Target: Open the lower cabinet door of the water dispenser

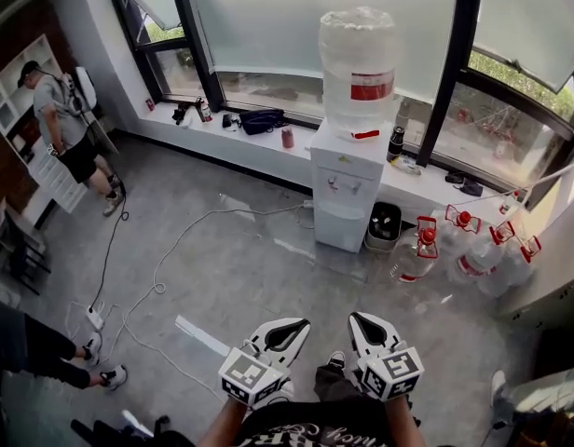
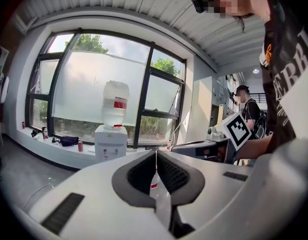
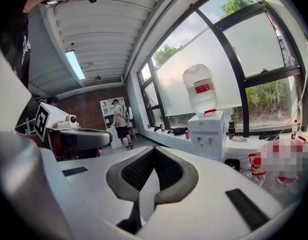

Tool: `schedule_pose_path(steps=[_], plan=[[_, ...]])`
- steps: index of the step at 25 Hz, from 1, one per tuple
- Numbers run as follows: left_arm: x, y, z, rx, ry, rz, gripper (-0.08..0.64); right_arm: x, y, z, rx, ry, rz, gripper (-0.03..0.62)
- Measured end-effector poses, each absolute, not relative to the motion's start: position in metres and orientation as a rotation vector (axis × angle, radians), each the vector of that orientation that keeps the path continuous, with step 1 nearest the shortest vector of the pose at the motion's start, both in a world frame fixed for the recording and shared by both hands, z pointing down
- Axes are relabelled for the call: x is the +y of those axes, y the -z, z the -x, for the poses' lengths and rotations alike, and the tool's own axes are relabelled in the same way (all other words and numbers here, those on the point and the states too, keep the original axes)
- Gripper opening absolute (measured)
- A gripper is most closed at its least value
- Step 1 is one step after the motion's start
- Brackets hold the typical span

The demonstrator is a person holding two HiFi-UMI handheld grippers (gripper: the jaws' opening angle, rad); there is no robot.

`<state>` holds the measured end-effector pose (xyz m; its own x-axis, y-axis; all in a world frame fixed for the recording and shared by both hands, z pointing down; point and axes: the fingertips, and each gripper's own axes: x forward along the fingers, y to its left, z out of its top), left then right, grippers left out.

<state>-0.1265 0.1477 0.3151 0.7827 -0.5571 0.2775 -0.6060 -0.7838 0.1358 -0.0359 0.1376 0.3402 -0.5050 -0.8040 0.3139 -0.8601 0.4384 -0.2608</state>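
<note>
The white water dispenser (image 1: 346,186) stands against the window ledge, a clear bottle (image 1: 359,68) on top. Its lower cabinet door (image 1: 340,225) is closed. Both grippers are well short of it, low in the head view over the grey floor. My left gripper (image 1: 289,330) is shut with nothing in it, and so is my right gripper (image 1: 365,325) beside it. The left gripper view shows the dispenser (image 2: 110,143) far off beyond the closed left gripper (image 2: 155,155). In the right gripper view the dispenser (image 3: 209,133) lies ahead to the right of the shut right gripper (image 3: 153,150).
A black bin (image 1: 385,223) and several water bottles (image 1: 473,254) sit right of the dispenser. White cables (image 1: 166,259) and a power strip (image 1: 94,318) lie on the floor at left. A person (image 1: 68,133) stands far left; another's legs (image 1: 45,352) show at lower left.
</note>
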Motion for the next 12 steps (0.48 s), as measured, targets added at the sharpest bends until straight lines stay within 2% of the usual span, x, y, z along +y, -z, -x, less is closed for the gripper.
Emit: schedule_pose_path(steps=[12], plan=[[0.072,-0.306,0.065,-0.949,-0.380,-2.715,0.020,0.061,-0.347,-0.046,-2.545,-0.669,-1.539,0.014]])
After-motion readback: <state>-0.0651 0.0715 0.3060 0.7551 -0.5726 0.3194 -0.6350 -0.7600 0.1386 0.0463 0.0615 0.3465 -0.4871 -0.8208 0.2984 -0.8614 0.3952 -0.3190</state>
